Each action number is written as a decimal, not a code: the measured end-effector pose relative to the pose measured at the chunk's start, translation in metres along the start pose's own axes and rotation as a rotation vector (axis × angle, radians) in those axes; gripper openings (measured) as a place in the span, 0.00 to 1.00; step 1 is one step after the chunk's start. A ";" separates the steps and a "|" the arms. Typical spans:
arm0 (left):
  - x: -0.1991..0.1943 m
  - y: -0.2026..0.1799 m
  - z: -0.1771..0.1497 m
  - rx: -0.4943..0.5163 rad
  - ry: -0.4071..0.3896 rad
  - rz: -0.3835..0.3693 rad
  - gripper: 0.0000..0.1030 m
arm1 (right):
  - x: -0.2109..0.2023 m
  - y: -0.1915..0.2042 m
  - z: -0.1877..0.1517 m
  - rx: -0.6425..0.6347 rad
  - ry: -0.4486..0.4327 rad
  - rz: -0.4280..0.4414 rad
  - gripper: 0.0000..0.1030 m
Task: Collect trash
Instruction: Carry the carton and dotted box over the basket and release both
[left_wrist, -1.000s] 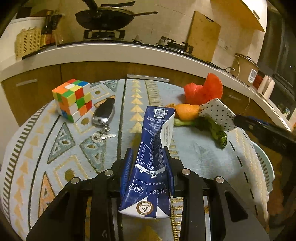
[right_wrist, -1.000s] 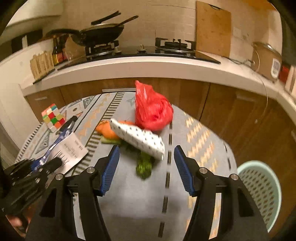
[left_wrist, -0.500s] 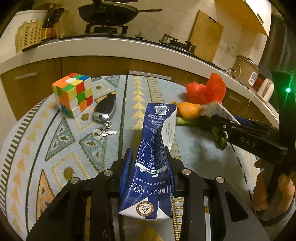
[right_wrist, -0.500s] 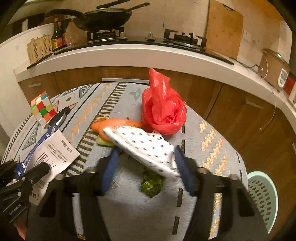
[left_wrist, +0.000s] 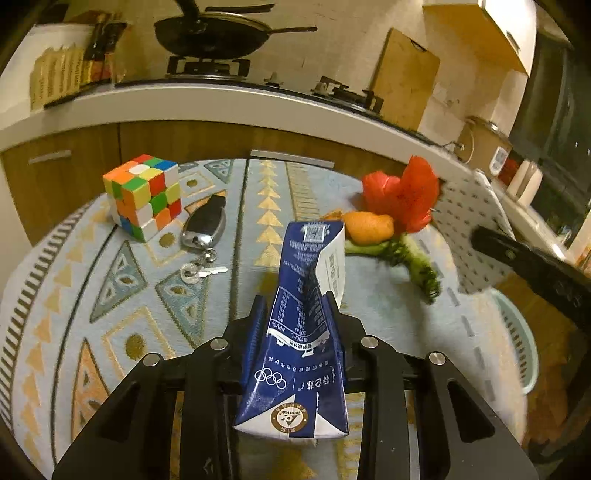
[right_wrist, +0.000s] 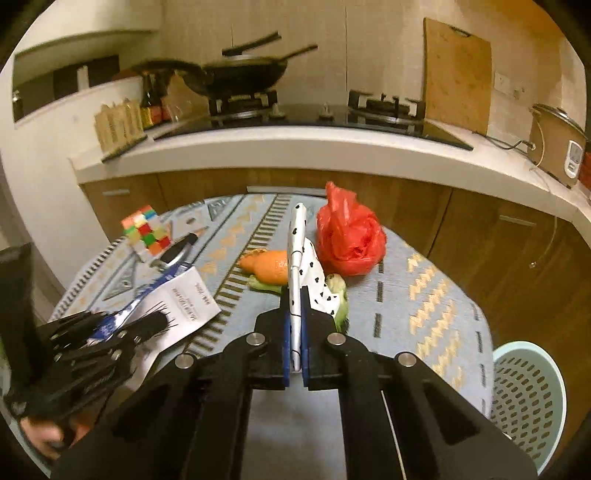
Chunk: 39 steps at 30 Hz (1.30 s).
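A dark blue milk carton (left_wrist: 299, 332) is squeezed between the pads of my left gripper (left_wrist: 297, 306), whose jaws are closing on it above the patterned tablecloth (left_wrist: 110, 295). My right gripper (right_wrist: 294, 299) is shut on a flat white polka-dot packet (right_wrist: 298, 236), held edge-on above the table. In the left wrist view that packet (left_wrist: 469, 221) hangs at the right. Below and behind it lie a crumpled red plastic bag (right_wrist: 349, 240), an orange peel (right_wrist: 269, 264) and a green vegetable stalk (left_wrist: 417, 262).
A pale green perforated basket (right_wrist: 528, 402) stands on the floor off the table's right edge. A colour cube (left_wrist: 144, 195) and a car key with a key ring (left_wrist: 205, 225) lie at the left. Behind runs a kitchen counter (right_wrist: 295, 147) with a hob and wok.
My right gripper shut on the polka-dot packet and lifted it off the vegetable stalk, so it now stands edge-on. The left gripper kept still with the carton.
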<state>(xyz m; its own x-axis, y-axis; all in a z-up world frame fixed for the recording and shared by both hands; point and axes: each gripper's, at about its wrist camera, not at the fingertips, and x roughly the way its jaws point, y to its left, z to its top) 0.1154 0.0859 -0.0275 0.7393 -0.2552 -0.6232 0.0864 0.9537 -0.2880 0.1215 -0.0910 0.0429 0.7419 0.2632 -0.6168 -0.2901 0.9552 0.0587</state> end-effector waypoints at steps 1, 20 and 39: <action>-0.004 -0.003 0.001 -0.010 -0.003 -0.021 0.28 | -0.012 -0.004 -0.003 0.008 -0.016 0.002 0.02; -0.029 -0.154 0.023 0.188 -0.021 -0.236 0.27 | -0.144 -0.183 -0.071 0.338 -0.124 -0.289 0.03; 0.073 -0.305 -0.028 0.345 0.211 -0.356 0.27 | -0.107 -0.261 -0.166 0.602 0.201 -0.288 0.03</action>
<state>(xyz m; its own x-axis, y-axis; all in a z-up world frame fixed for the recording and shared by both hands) 0.1244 -0.2284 -0.0051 0.4768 -0.5647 -0.6737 0.5477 0.7903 -0.2748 0.0174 -0.3905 -0.0369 0.5962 0.0133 -0.8027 0.3299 0.9075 0.2600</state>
